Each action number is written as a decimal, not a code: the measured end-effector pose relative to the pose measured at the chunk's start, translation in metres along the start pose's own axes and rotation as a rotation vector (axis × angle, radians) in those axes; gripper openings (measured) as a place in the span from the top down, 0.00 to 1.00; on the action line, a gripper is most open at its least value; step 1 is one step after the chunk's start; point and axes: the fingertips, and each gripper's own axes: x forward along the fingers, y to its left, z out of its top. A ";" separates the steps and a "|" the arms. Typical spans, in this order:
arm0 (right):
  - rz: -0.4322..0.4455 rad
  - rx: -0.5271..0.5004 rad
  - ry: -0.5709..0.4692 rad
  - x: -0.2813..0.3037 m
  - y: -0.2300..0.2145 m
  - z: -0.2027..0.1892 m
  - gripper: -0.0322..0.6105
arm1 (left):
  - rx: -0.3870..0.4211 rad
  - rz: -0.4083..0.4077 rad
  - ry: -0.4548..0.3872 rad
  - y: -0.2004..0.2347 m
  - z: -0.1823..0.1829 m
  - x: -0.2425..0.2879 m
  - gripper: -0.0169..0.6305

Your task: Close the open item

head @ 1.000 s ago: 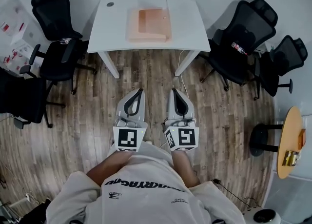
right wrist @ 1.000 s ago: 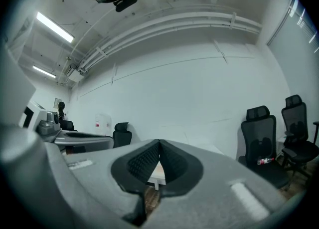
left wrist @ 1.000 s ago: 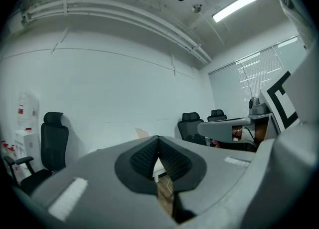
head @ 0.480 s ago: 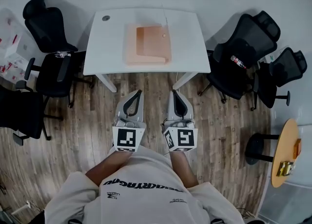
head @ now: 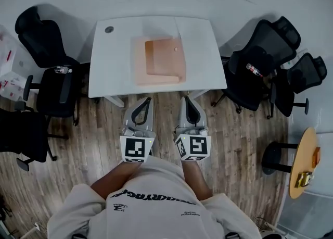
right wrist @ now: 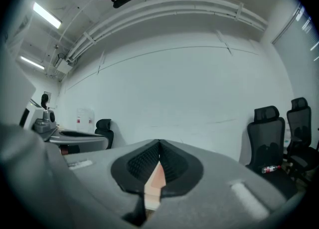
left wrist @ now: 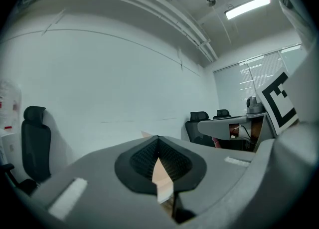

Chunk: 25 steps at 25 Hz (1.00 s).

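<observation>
A flat peach-orange folder-like case [head: 162, 58] lies on the white table [head: 112, 68], with a paler sheet showing along its left and front edges. Both grippers are held side by side over the wooden floor, pointing at the table's front edge and short of the case. My left gripper [head: 147, 98] has its jaws closed together with nothing in them, and so does my right gripper [head: 186, 98]. In the left gripper view the gripper [left wrist: 158, 139] shows a sliver of the case [left wrist: 160, 174] below its tips. The right gripper [right wrist: 159, 144] shows the case [right wrist: 155, 179] the same way.
Black office chairs stand left of the table [head: 49, 84] and right of it [head: 255, 68]. A small round wooden table [head: 304, 162] with small items stands at the far right. A round grommet [head: 109, 29] sits in the table's far left corner.
The table and case have drawn nearer, now just past the gripper tips. Both grippers keep the same closed pose side by side.
</observation>
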 end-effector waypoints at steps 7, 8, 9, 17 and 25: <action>-0.028 -0.008 0.027 0.023 0.000 -0.002 0.95 | -0.026 -0.024 0.010 0.017 -0.006 0.022 0.98; -0.031 -0.009 0.028 0.025 -0.001 -0.003 0.95 | -0.028 -0.026 0.012 0.019 -0.008 0.025 0.98; -0.034 -0.010 0.028 0.027 -0.003 -0.003 0.95 | -0.029 -0.030 0.015 0.020 -0.009 0.028 0.98; -0.073 0.004 0.038 0.043 -0.030 -0.005 0.95 | -0.030 -0.019 0.022 0.028 -0.011 0.048 0.98; -0.031 0.007 0.023 0.080 -0.062 -0.004 0.95 | -0.026 0.048 0.018 0.039 -0.011 0.092 0.98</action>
